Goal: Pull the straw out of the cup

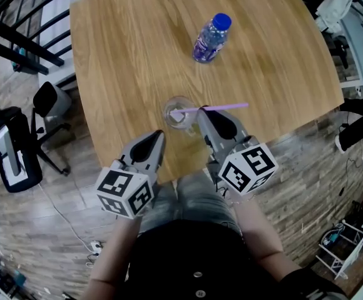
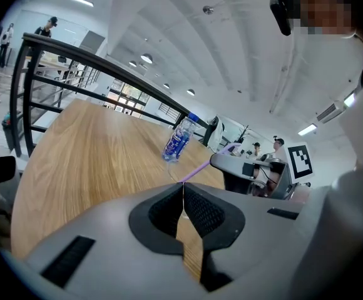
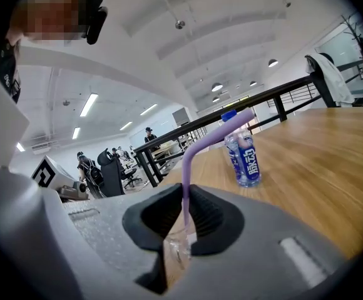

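Observation:
A clear plastic cup (image 1: 179, 113) stands near the front edge of the wooden table (image 1: 131, 55). A purple bendy straw (image 1: 222, 107) rises from it and bends off to the right. My right gripper (image 1: 200, 112) is at the cup's right rim, shut on the straw's upright stem. In the right gripper view the straw (image 3: 197, 152) runs up between the pads of the right gripper (image 3: 186, 214), with the cup (image 3: 180, 249) just below. My left gripper (image 1: 159, 135) hovers in front of the cup, apart from it. Its jaws meet with nothing between them (image 2: 183, 199).
A blue-capped water bottle (image 1: 211, 38) stands further back on the table, right of centre. A black railing (image 2: 75, 74) runs along the table's left side. Office chairs (image 1: 19, 149) stand on the floor to the left, and other people are far off in the room.

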A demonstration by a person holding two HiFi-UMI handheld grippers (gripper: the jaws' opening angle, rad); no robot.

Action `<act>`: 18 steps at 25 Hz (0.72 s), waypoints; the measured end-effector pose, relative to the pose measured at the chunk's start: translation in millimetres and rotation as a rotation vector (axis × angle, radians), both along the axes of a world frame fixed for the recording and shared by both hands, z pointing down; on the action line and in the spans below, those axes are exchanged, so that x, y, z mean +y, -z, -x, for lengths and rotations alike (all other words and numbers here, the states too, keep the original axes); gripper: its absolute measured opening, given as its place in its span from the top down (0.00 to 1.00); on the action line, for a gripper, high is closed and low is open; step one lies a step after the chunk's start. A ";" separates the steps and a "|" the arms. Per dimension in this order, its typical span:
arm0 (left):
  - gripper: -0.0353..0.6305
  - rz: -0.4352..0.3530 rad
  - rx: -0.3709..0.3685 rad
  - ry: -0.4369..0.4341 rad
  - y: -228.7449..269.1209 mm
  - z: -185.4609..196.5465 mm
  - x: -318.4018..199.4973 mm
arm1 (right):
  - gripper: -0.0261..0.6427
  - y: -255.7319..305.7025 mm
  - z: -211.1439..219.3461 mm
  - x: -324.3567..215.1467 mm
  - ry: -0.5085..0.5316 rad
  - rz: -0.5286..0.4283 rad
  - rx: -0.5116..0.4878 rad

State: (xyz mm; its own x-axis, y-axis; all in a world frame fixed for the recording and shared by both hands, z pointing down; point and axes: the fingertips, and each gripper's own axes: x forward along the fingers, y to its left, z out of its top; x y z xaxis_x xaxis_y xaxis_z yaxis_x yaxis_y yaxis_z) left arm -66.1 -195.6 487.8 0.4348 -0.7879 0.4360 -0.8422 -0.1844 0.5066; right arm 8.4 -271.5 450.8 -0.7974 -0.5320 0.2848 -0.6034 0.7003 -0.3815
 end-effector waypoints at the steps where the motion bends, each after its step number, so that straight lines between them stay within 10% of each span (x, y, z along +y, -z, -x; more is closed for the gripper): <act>1: 0.92 -0.003 -0.001 0.003 1.6 2.4 -0.3 | 0.91 3.4 1.6 0.1 0.002 -0.005 -0.004; 18: 0.92 -0.131 -0.049 -0.002 60.4 17.3 -15.7 | 0.91 76.1 -7.1 3.2 0.005 -0.139 -0.078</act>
State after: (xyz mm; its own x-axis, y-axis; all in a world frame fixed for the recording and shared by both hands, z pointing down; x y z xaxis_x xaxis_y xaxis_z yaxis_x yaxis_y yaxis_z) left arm -83.3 -211.3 427.4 0.4170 -0.8386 0.3504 -0.8648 -0.2475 0.4369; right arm 15.5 -268.3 374.7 -0.8172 -0.5576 0.1459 -0.5718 0.7525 -0.3267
